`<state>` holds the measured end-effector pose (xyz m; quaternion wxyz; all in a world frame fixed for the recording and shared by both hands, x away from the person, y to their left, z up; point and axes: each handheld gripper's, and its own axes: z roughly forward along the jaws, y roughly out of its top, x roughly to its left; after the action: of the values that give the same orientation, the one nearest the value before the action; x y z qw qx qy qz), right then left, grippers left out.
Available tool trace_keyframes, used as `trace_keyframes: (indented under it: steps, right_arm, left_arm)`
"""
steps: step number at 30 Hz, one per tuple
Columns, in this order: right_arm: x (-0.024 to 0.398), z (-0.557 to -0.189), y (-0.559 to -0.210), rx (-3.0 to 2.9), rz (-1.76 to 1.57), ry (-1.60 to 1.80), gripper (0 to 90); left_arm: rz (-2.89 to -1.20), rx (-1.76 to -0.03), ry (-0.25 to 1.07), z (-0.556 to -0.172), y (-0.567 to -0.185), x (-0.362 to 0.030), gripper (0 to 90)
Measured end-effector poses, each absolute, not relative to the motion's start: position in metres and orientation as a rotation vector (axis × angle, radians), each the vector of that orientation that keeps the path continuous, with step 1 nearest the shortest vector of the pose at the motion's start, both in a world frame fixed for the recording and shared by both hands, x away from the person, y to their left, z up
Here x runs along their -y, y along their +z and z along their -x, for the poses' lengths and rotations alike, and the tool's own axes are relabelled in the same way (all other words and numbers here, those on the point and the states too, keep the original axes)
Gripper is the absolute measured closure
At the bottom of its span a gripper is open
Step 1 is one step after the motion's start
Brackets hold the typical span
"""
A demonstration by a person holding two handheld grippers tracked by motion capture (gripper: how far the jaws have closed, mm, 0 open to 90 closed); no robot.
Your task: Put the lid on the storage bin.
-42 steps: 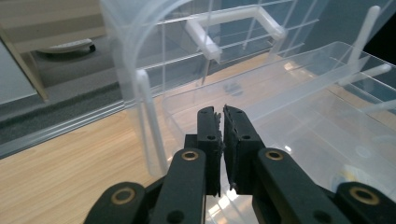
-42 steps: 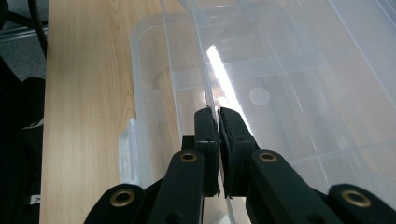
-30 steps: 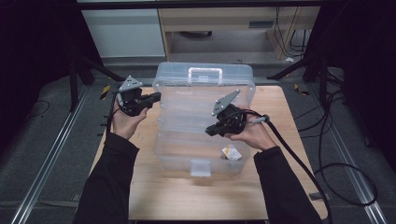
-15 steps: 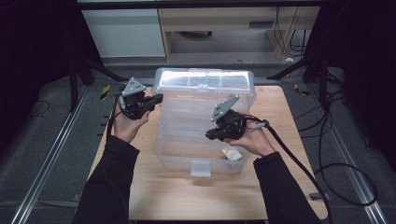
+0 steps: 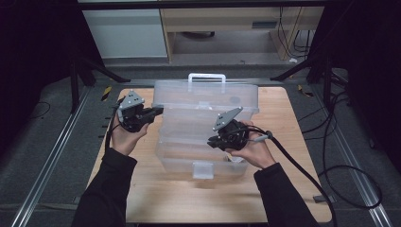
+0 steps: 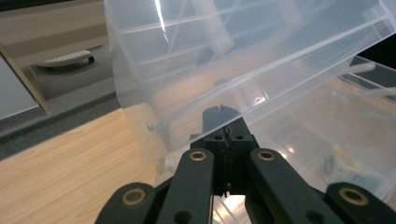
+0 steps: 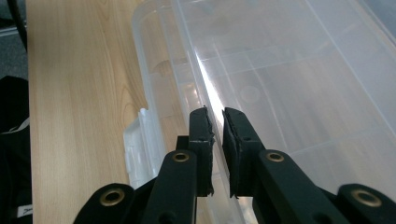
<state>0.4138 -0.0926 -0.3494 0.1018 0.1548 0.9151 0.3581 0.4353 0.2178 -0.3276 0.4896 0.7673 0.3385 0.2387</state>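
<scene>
While I watch from the high view, the work in hand is a clear plastic box on the wooden table, its lid partly lowered

Box: my clear plastic box [image 5: 203,142] sits in the middle of the table [image 5: 293,156], its white clasp [image 5: 202,169] facing me at the near edge
Lid: I see the lid [image 5: 208,97] hinged at the far side and slanting over the tray, a white handle [image 5: 206,78] along its far edge
Left gripper: my left gripper [image 5: 152,112] is at the left end of the lid; in the left gripper view [image 6: 223,122] its jaws are pressed together with no gap, their tips against the lid's lower rim; I cannot tell if any plastic is pinched between them
Right gripper: my right gripper [image 5: 215,141] is over the right half of the box; in the right gripper view [image 7: 215,122] its jaws stand a narrow slot apart and have just been opening, with the lid's thin edge running into that slot; I cannot see the pads pressing on it
Inside: I make out a small yellowish packet [image 6: 338,163] through the plastic in a compartment of the tray
Surroundings: a black cable [image 5: 302,165] trails from my right gripper across the table
</scene>
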Motion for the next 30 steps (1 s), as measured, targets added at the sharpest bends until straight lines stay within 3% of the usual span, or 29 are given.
trace_keyframes:
  steps: [12, 30]
  right_arm:
    - [0.125, -0.400, -0.340, -2.562, -0.602, 1.226, 80.1]
    - [0.185, -0.378, -0.354, -2.383, -0.896, 1.247, 86.6]
  left_arm:
    - [-1.901, -0.805, 0.583, -0.425, -0.333, -0.215, 89.4]
    - [-1.948, -0.794, 0.559, -0.408, -0.349, -0.217, 89.5]
